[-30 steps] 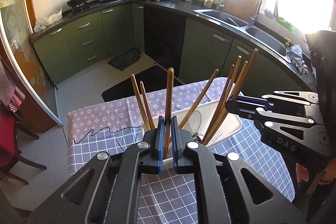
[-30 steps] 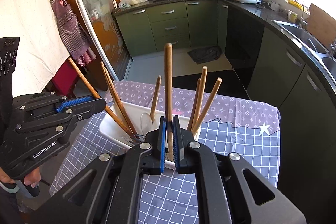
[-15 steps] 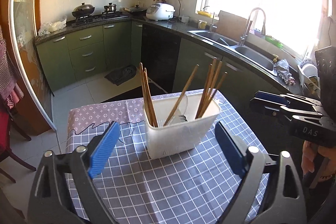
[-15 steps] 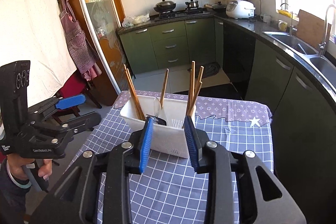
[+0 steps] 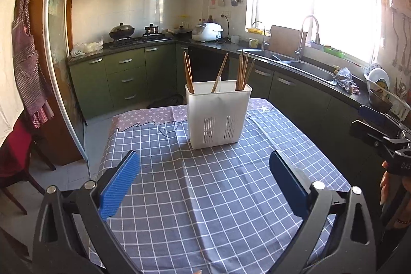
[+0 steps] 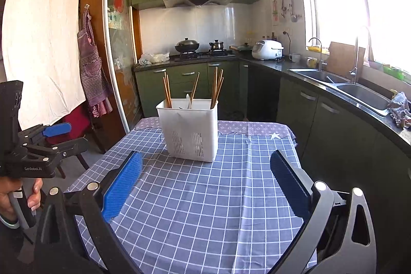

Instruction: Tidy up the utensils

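On the blue checked tablecloth (image 5: 205, 197), we hold our left gripper (image 5: 205, 184) and right gripper (image 6: 205, 184) apart from the white slotted plastic caddy (image 5: 218, 117), jaws opening and empty, wooden chopsticks (image 5: 188, 73) apparently sorted upright inside.

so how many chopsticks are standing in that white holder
7, as far as I can tell: two at the left end, one leaning in the middle, four bunched at the right end of the white utensil holder. Overlap may hide another.

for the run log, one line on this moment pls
left gripper: opening, empty | right gripper: opening, empty | chopsticks: in white holder | holder: on checked tablecloth
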A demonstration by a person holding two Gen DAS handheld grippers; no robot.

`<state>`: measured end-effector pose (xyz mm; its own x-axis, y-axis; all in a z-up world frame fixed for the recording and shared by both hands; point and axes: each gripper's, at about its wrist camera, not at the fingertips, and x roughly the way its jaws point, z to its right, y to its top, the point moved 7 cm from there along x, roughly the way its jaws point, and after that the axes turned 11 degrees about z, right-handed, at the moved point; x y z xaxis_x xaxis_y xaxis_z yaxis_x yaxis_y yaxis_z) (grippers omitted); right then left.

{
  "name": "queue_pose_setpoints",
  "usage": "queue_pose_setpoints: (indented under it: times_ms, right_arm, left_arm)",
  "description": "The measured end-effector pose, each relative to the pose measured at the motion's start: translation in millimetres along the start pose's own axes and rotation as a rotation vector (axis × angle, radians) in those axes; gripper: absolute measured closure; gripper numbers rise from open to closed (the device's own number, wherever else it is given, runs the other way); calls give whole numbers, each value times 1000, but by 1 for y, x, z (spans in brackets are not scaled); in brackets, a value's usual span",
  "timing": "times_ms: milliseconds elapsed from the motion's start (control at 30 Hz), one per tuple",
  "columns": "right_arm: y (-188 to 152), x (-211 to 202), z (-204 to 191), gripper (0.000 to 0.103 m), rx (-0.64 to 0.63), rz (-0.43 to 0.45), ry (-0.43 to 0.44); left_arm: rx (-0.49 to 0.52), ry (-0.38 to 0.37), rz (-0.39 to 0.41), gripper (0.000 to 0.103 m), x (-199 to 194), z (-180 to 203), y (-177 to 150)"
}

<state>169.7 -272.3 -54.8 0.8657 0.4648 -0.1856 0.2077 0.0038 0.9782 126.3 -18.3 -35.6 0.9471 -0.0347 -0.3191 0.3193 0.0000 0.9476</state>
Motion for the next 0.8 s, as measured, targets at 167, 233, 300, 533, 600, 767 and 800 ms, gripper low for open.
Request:
queue_pose_setpoints:
  times_ms: [167,233,300,533,600,767,800]
  right_arm:
    - [-9,-37,-12,5,-15,21,-16]
    - [-14,-47,-17,5,-22,19,-23]
    - [-17,-53,-20,5,-27,21,-32]
    - [-22,-65,-23,5,-36,26,-39]
    - [-20,-63,-25,5,-47,28,-41]
    - [-19,-65,-32,5,-58,28,-31]
    - [-19,-66,-33,5,-61,29,-30]
  left_arm:
    - [-39,30,37,7,-33,-7,-3]
    - [-44,50,58,7,-45,-10,-4]
    - [-57,69,66,7,-53,-14,-6]
    - [-85,58,40,7,-64,-13,-20]
    - [-85,61,33,7,-64,-12,-25]
    - [-80,61,33,7,-69,-10,-28]
    - [-78,66,33,7,-69,-9,-28]
